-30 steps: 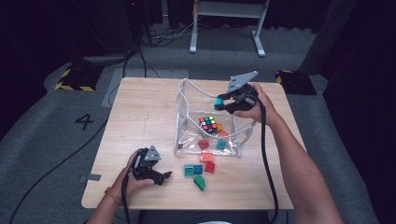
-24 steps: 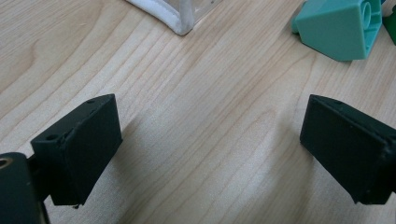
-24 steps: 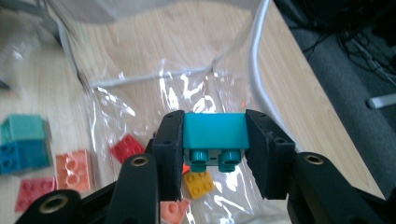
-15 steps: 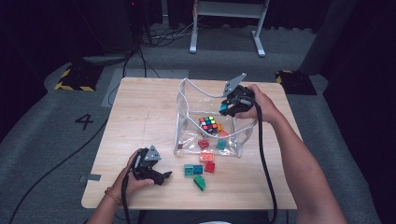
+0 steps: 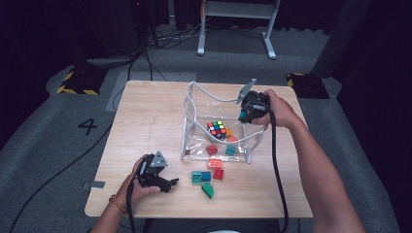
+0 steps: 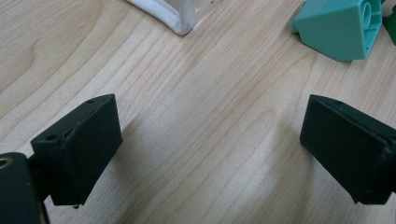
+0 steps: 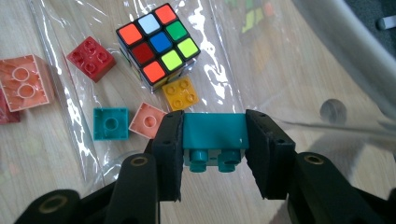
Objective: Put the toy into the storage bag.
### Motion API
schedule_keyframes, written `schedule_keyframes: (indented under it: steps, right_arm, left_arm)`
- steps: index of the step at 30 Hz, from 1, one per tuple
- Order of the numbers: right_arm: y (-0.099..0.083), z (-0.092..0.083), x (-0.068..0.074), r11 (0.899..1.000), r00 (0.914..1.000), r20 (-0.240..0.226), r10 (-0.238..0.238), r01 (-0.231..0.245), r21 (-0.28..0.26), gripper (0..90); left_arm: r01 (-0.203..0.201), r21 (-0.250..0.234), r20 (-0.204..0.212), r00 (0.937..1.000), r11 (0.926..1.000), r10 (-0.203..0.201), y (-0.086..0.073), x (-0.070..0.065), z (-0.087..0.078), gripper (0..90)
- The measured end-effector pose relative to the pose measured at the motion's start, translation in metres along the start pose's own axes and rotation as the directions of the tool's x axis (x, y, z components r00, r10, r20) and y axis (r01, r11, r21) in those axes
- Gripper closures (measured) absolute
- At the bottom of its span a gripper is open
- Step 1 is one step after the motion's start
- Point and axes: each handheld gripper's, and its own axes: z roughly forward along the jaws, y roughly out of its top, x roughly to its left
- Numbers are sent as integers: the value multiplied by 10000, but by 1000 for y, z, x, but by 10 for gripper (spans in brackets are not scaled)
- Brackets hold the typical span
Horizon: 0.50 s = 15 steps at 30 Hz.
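A clear plastic bag (image 5: 190,127) with white trim stands open at the table's middle. Inside lie a colour cube (image 5: 216,128) and several small bricks. My right gripper (image 5: 244,117) hangs over the bag's right rim, shut on a teal brick (image 5: 241,114). In the right gripper view the teal brick (image 7: 214,133) sits studs-down between the pads, above the cube (image 7: 157,44) and a yellow brick (image 7: 180,94). My left gripper (image 5: 163,181) rests on the table at the front left, open, with bare wood between its jaws (image 6: 210,144).
Loose bricks lie in front of the bag: teal (image 5: 200,177), red (image 5: 218,174), green (image 5: 207,189) and salmon (image 5: 214,163). A teal brick (image 6: 336,25) and the bag's corner (image 6: 173,14) lie beyond the left jaws. Bare wood spreads left of the bag.
My right gripper has sunk with the teal brick, from above the bag's rim down into its opening. The left gripper has stayed put.
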Motion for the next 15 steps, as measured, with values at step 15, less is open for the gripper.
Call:
schedule_keyframes:
  steps: [15]
  right_arm:
    - [-23,-19,-3,9828,9965,138,824,-790,-1671,506]
  left_arm:
    - [4,-1,0,10000,10000,-4,0,0,0,55]
